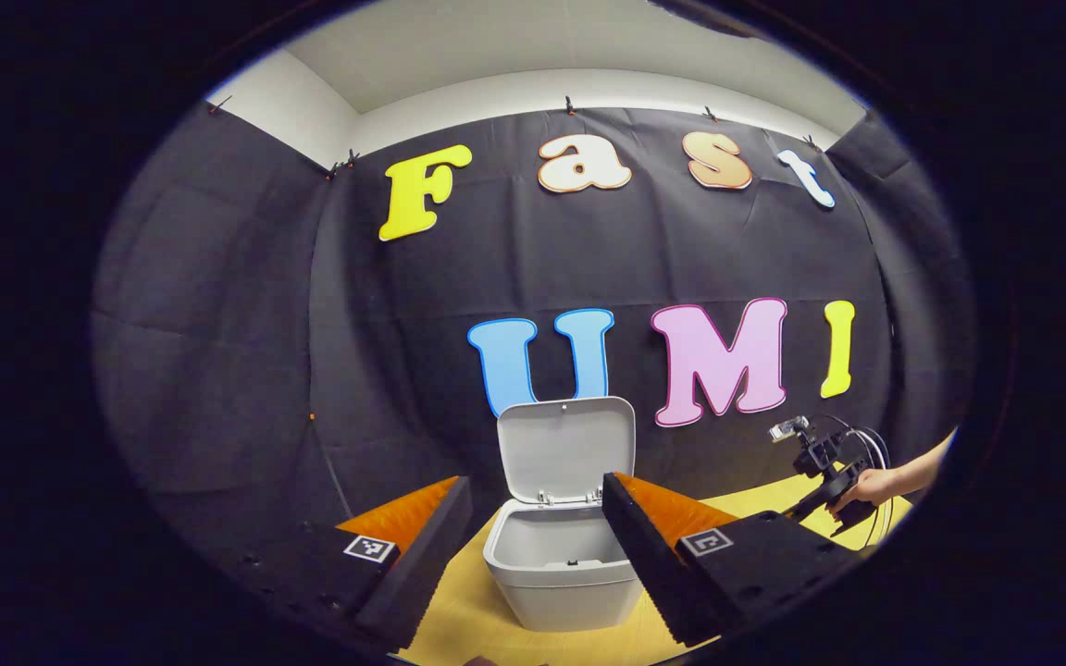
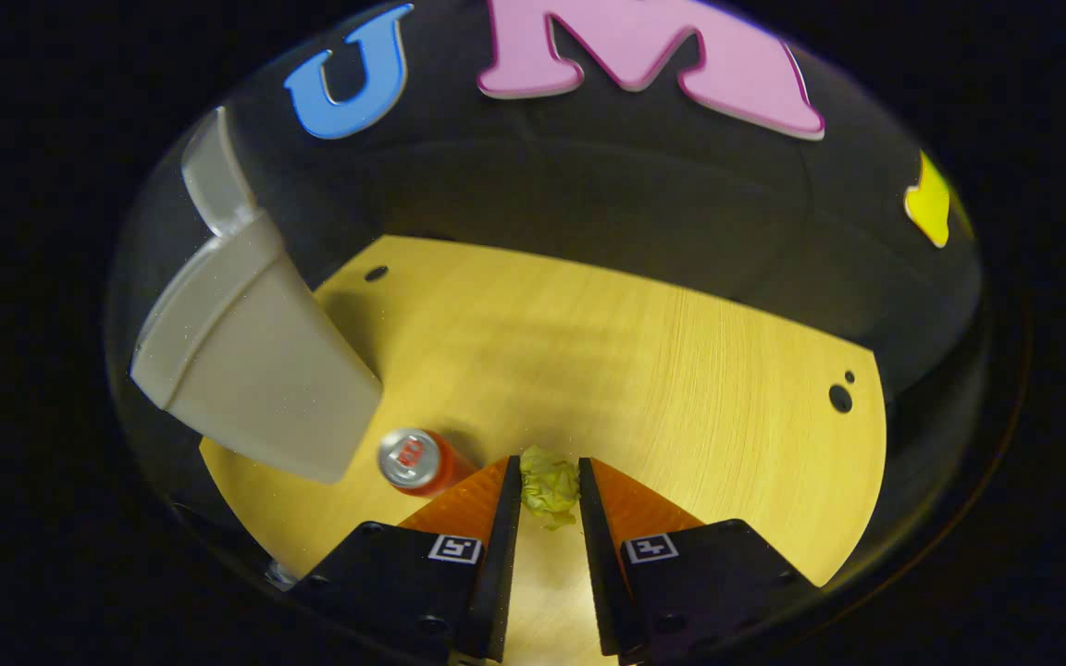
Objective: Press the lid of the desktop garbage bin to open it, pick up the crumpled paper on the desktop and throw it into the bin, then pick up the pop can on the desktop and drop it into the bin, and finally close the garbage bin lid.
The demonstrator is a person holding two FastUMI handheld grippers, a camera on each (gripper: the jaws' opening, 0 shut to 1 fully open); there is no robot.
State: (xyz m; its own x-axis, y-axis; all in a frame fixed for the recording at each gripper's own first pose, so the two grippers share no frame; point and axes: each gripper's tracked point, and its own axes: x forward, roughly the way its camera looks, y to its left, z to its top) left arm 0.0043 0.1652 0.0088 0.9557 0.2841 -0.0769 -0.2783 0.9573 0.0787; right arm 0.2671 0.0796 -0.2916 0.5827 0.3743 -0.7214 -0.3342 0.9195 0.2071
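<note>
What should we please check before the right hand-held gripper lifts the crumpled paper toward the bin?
1. Bin lid up: ok.
2. Bin opening unobstructed: ok.
3. Crumpled paper between the right hand-held gripper fingers: ok.
4. Both fingers pressing on the paper: cannot tell.
5. Pop can apart from the fingers: ok, though close beside one.
6. Left hand-held gripper open and back from the bin: ok.

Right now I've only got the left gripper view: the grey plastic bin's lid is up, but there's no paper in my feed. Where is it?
Observer: The yellow-green crumpled paper sits between the right gripper jaws, which touch both its sides.
Operator: And the can?
Observer: The red metal pop can is on the yellow wooden table, close beside the grey plastic bin.
Operator: Touching the paper?
Observer: No, one jaw stands between them.
</note>
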